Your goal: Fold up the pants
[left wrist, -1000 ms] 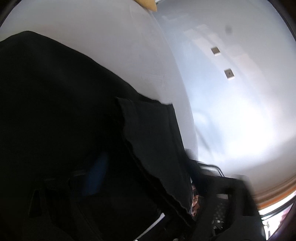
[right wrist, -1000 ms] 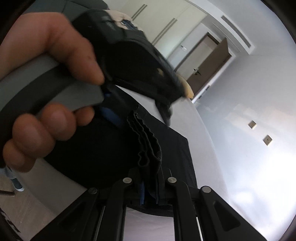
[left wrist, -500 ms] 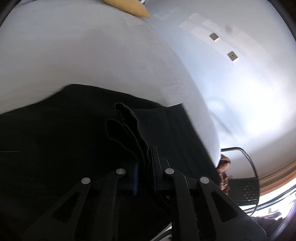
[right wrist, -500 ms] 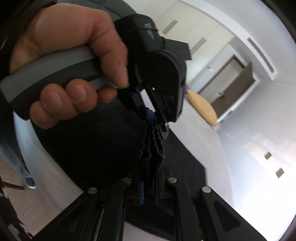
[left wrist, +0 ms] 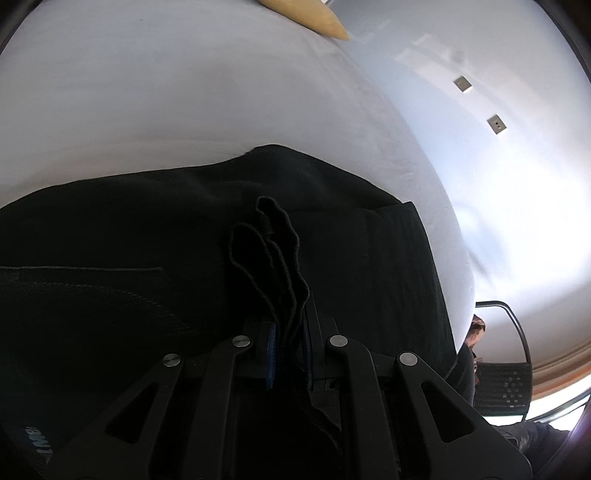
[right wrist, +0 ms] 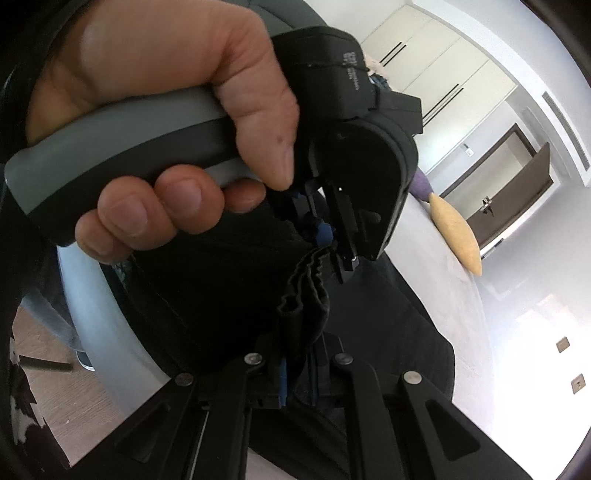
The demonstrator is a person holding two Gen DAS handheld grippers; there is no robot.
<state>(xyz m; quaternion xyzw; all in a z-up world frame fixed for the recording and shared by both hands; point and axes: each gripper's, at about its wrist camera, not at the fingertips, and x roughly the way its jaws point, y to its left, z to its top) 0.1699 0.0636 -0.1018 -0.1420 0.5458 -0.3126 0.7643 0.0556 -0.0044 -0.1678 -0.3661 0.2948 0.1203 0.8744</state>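
The black pants point(left wrist: 155, 236) lie spread on a white bed point(left wrist: 184, 92). My left gripper point(left wrist: 290, 347) is shut on a bunched stack of pant edges that sticks up between its blue pads. My right gripper point(right wrist: 297, 373) is shut on a similar bunch of the same black pants point(right wrist: 373, 332). In the right wrist view the left gripper point(right wrist: 332, 236) and the hand holding it sit just ahead, pinching the same fabric edge a short way along. Both hold the fabric lifted above the rest of the pants.
A yellow pillow point(right wrist: 458, 232) lies at the far end of the bed, also in the left wrist view point(left wrist: 306, 14). A metal-framed chair point(left wrist: 506, 369) stands beside the bed. A wooden floor point(right wrist: 48, 387), closet doors and a dark door are beyond.
The left gripper has swung from a tilted, blurred view to level over the bed, carrying the bunched edge forward. The right gripper followed, and the two ended close together.
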